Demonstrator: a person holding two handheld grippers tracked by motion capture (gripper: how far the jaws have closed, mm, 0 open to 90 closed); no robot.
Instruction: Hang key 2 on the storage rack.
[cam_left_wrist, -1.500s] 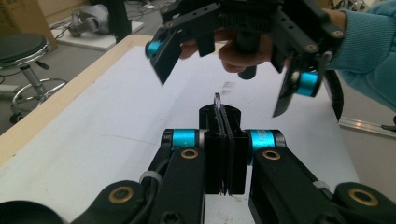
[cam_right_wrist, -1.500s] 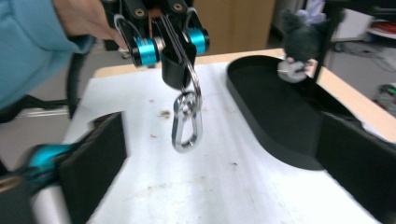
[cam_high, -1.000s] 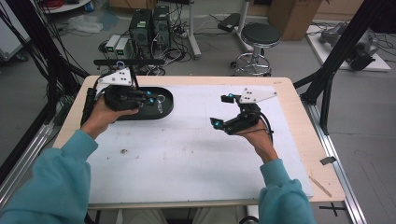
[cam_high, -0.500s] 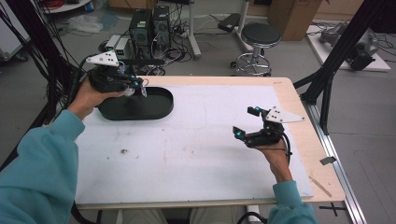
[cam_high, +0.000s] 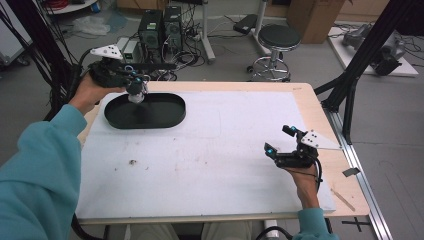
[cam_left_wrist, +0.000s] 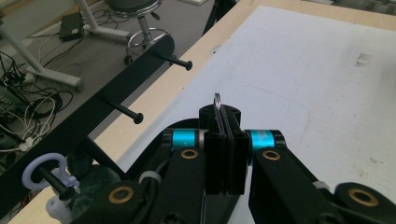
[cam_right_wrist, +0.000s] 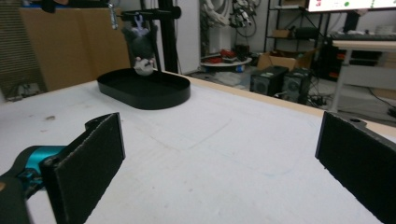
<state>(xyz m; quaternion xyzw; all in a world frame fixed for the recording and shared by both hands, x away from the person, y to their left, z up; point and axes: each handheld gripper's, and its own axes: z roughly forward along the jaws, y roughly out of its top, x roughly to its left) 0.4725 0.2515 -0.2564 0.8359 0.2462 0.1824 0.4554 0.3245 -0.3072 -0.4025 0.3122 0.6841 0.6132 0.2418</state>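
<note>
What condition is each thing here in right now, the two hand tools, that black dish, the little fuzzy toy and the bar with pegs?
left gripper: shut on a thin metal ring.
right gripper: jaws wide open, holding nothing.
black tray: flat on the table.
plush toy: hanging from the rack above the tray.
peg rack: two pegs bare.

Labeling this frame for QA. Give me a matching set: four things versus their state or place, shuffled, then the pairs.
Things:
1. left gripper
2. right gripper
3. black tray
4. plush toy

States or places:
A. jaws wide apart, nothing between them
B. far left part of the table
C. hanging from the black rack
D. shut on a metal ring

Pairs: 1-D, 2-A, 3-B, 4-C
</note>
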